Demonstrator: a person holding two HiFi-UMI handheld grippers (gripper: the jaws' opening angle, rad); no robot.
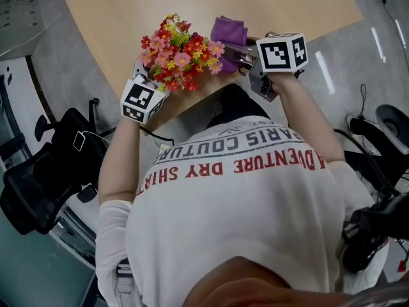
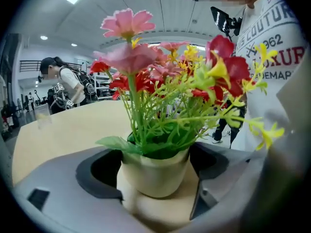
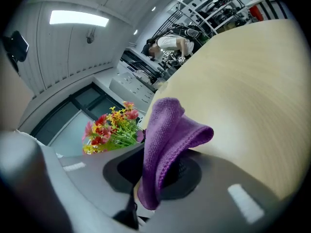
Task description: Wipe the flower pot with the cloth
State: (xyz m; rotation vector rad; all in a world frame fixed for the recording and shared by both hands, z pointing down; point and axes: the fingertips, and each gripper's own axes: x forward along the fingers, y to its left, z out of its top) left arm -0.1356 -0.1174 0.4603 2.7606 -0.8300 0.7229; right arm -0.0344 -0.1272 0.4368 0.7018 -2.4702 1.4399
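Note:
A cream flower pot (image 2: 154, 173) filled with red, pink and yellow artificial flowers (image 1: 180, 53) sits between the jaws of my left gripper (image 1: 148, 77), which is shut on the pot's sides. In the head view the pot itself is hidden under the blooms, near the table's front edge. To the right of the flowers my right gripper (image 1: 235, 55) is shut on a purple cloth (image 3: 167, 137), which stands up folded from between its pads. The cloth (image 1: 230, 32) is close beside the flowers, and I cannot tell if it touches the pot.
The light wooden table (image 1: 192, 5) curves away ahead, with its edge just under the grippers. A black office chair (image 1: 38, 178) stands at the left and another chair (image 1: 391, 125) at the right. People (image 2: 60, 84) and shelves are far behind the table.

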